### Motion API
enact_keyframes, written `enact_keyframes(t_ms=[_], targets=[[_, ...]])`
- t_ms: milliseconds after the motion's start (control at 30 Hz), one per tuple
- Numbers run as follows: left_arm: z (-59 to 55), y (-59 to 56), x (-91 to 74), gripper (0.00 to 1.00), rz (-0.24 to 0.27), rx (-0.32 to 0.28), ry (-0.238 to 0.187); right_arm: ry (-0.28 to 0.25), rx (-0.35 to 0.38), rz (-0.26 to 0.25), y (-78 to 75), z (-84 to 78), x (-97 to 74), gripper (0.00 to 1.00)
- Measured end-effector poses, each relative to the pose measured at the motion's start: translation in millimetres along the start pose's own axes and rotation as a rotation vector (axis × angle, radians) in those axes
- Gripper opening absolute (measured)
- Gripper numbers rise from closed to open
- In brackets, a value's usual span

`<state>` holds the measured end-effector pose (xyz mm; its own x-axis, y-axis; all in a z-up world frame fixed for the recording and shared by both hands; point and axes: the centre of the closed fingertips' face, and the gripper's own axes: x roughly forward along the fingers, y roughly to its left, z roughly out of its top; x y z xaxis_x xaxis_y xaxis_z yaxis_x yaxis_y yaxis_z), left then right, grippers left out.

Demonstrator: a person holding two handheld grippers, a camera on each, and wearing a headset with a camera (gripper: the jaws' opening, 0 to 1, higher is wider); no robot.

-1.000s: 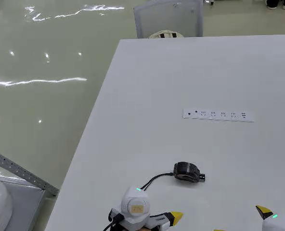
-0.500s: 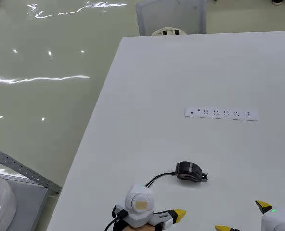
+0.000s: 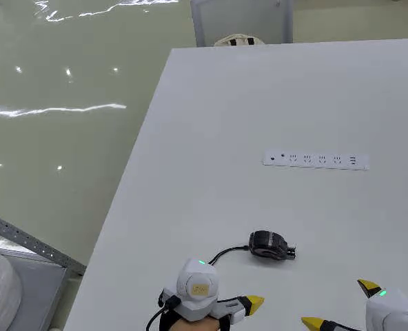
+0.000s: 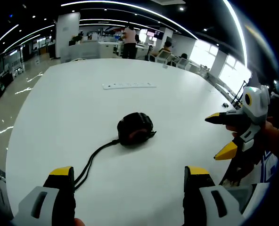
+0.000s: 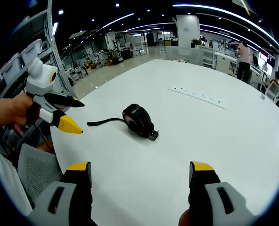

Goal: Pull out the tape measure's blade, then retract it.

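1 white worktop [image 3: 259, 103]. 1 white power strip [image 3: 314, 160], flat, mid-worktop. 1 left claw [image 4: 128, 172], jaws apart, gripping nothing. 1 right claw [image 5: 142, 165], jaws apart, gripping nothing. 1 black tape measure [image 3: 268, 245], lying on the worktop between power strip and both claws, untouched. 1 black strap [image 3: 225, 256], trailing toward the left claw.

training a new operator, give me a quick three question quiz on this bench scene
1. True or false: the right tongs hold the tape measure.
2. What lies on the table beyond the tape measure? A power strip; B mug; C notebook.
3. Are the left tongs open or shut?
Key: 1 false; 2 A; 3 open.
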<state>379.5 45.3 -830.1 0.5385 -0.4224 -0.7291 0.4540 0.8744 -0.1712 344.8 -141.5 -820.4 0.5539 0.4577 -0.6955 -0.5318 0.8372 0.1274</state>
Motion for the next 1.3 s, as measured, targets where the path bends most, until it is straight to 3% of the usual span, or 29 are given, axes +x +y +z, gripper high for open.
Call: enact_keyframes(t_ms=[1067, 1300], targets=[[4.6, 11.4, 21.4, 0.92, -0.010, 0.002, 0.024, 0.021, -0.040, 0.031, -5.2, 10.7, 27.5, 0.86], [11.5, 13.4, 27.6, 0.90, -0.024, 0.030, 0.011, 0.026, -0.070, 0.044, -9.9, 13.7, 36.7, 0.83]])
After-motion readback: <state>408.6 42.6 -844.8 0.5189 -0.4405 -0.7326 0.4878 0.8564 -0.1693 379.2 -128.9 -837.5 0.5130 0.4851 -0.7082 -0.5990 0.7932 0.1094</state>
